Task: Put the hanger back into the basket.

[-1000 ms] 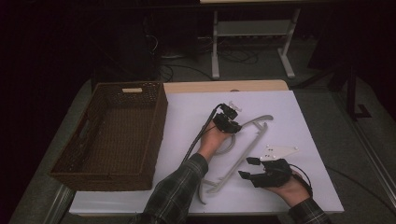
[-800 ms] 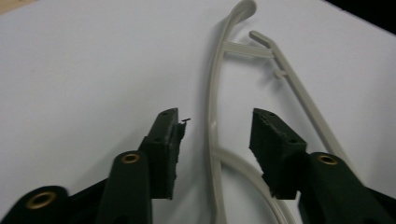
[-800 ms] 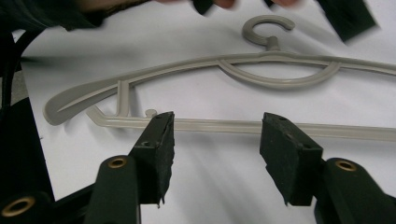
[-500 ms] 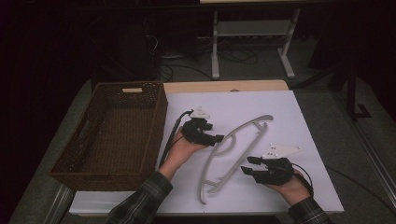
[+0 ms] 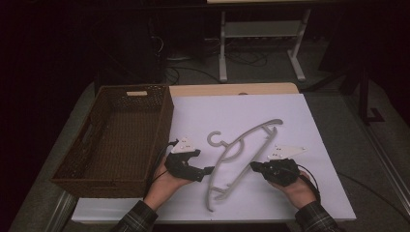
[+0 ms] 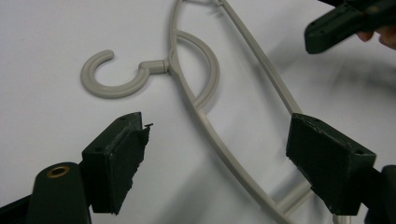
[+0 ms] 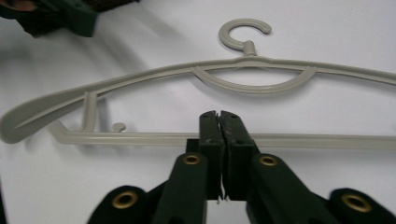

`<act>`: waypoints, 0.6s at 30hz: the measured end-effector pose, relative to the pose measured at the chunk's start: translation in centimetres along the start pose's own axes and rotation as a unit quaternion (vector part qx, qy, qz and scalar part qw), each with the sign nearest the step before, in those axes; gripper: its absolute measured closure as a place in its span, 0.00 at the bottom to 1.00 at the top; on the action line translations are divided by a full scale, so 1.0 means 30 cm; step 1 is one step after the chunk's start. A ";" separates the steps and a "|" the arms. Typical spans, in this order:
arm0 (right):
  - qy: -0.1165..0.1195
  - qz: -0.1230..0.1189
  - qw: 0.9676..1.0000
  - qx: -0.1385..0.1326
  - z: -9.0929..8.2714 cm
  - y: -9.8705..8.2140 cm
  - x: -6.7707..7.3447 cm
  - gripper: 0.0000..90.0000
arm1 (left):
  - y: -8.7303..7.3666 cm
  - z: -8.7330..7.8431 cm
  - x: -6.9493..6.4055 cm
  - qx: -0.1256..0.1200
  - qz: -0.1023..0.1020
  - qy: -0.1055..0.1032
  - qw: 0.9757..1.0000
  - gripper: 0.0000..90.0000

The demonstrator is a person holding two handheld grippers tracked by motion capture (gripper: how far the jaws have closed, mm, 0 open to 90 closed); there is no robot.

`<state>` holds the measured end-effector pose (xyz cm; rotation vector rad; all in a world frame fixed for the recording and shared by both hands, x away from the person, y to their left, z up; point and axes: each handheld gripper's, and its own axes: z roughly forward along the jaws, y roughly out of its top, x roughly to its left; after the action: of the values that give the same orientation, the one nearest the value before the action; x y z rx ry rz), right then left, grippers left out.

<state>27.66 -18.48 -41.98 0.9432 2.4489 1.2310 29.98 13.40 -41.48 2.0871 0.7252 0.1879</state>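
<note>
The grey plastic hanger (image 5: 241, 154) lies flat on the white counter (image 5: 314, 121) between both tools. Left tool (image 5: 205, 171) has just been opening, jaws apart, nothing pinched. Right tool (image 5: 253, 166) has pinched together, empty, at the hanger's bottom bar.

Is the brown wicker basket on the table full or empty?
Empty. In the high view the basket shows its bare woven bottom and inner walls, with nothing inside. The hanger lies outside it, flat on the white sheet.
</note>
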 end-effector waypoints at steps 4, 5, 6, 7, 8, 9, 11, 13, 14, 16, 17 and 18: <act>-0.006 0.002 1.000 0.013 0.033 0.005 -0.019 0.99 | -0.001 0.000 -0.001 -0.002 0.001 -0.001 1.000 0.20; -0.008 0.002 1.000 0.015 0.040 0.005 -0.025 0.99 | -0.001 0.001 -0.001 -0.002 0.001 0.000 1.000 0.20; -0.010 0.004 1.000 0.016 0.045 0.005 -0.032 0.99 | -0.001 0.002 -0.001 -0.002 0.001 0.001 1.000 0.20; -0.012 0.005 1.000 0.018 0.051 0.005 -0.040 0.99 | -0.002 0.001 0.000 -0.002 0.001 0.001 1.000 0.20; -0.015 0.007 1.000 0.021 0.055 0.005 -0.047 0.99 | -0.002 0.001 0.001 -0.002 0.000 0.001 1.000 0.20; -0.017 0.008 1.000 0.022 0.060 0.004 -0.055 0.99 | -0.002 0.000 0.001 -0.003 0.000 0.002 1.000 0.20; -0.018 0.013 1.000 0.022 0.068 0.002 -0.069 0.99 | -0.001 0.000 0.003 -0.004 -0.001 0.003 1.000 0.20; -0.015 0.015 1.000 0.021 0.077 0.002 -0.076 0.99 | -0.003 0.002 0.004 -0.003 -0.003 0.003 1.000 0.20; -0.014 0.014 1.000 0.022 0.082 0.003 -0.078 0.99 | -0.003 0.002 0.005 -0.002 -0.002 0.004 1.000 0.20; -0.012 0.010 0.999 0.028 0.094 0.002 -0.077 0.99 | -0.004 0.002 0.006 -0.002 -0.002 0.004 1.000 0.20; -0.010 0.008 0.999 0.032 0.100 0.001 -0.076 0.99 | -0.005 0.002 0.006 -0.002 -0.002 0.004 1.000 0.20; -0.011 0.006 0.999 0.036 0.105 0.000 -0.073 0.99 | -0.005 0.002 0.007 -0.002 -0.002 0.004 1.000 0.20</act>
<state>30.83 -17.93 -44.06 0.9869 2.4894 1.1359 30.10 13.54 -41.66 2.0809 0.7343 0.1961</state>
